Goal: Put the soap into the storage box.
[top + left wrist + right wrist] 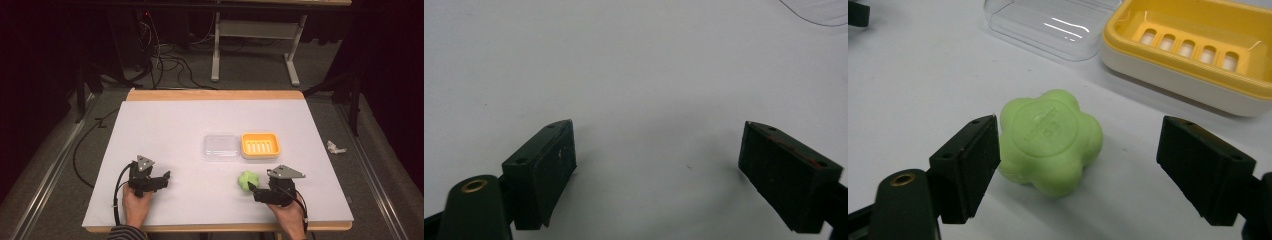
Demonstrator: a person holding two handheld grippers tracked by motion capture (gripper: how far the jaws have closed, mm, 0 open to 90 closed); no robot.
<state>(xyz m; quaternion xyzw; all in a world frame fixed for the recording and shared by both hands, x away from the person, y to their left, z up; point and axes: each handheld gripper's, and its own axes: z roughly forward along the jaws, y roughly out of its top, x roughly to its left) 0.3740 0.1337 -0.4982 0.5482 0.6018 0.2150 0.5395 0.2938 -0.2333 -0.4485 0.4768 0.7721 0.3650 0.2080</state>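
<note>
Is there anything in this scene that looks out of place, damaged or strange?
Little stands out. The green soap lies flat and whole on the white table, between the open right gripper jaws. The clear lid lies off the yellow soap dish, beside it. One oddity: a crumpled white scrap lies on the floor, right of the table.

A crumpled white scrap (336,147) lies on the grey floor at the frame's right. Black cables (170,60) sprawl at upper left, beside a grey table leg (216,47).
</note>
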